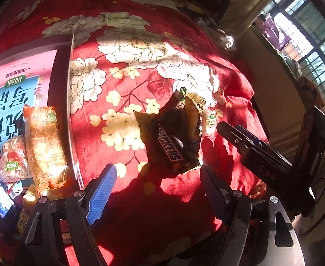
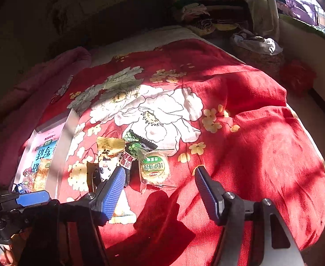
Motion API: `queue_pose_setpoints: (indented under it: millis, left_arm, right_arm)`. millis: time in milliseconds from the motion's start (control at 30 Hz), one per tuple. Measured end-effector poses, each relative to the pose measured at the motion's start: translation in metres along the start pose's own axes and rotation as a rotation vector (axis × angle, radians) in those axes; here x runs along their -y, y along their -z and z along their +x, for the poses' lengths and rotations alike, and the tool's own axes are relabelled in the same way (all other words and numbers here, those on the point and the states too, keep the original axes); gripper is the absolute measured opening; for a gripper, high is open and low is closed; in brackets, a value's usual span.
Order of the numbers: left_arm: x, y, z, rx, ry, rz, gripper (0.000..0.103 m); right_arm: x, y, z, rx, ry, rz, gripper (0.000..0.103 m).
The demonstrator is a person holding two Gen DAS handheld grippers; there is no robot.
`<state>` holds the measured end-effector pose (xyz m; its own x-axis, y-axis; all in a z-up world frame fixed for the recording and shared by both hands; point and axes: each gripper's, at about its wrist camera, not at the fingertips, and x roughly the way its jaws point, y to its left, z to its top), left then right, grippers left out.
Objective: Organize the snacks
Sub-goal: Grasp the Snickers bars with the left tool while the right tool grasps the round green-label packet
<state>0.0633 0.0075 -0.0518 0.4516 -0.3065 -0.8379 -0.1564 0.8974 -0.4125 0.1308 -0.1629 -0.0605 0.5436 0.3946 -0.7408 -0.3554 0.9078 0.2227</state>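
A pile of snack packets lies on the red flowered bedspread [image 1: 140, 66]. A brown Snickers packet [image 1: 173, 148] lies on top, just beyond my open, empty left gripper [image 1: 158, 177]. In the right wrist view the pile shows a round green-labelled biscuit packet [image 2: 154, 169], a yellow packet [image 2: 110, 146] and a dark green packet [image 2: 138, 141]. My right gripper [image 2: 160, 177] is open and empty, just short of the biscuit packet. A clear box [image 1: 72, 110] at left holds an orange packet [image 1: 45, 146] and other snacks.
A pink and blue book cover [image 1: 16, 88] shows under the clear box [image 2: 58, 153]. The right gripper body [image 1: 262, 155] shows at the right of the left wrist view. A window [image 1: 306, 33] and a pile of clothes [image 2: 255, 42] lie beyond the bed.
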Motion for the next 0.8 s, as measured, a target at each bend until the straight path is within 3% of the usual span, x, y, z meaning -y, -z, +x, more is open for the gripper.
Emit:
queue_pose_setpoints:
  millis: [500, 800]
  left_arm:
    - [-0.008, -0.021, 0.050, -0.074, 0.068, -0.133, 0.065]
    - [0.007, -0.033, 0.071, -0.103, 0.042, -0.135, 0.047]
  right_arm:
    - [-0.004, -0.007, 0.047, -0.120, -0.014, -0.074, 0.043]
    - [0.000, -0.009, 0.056, -0.139, -0.041, -0.058, 0.038]
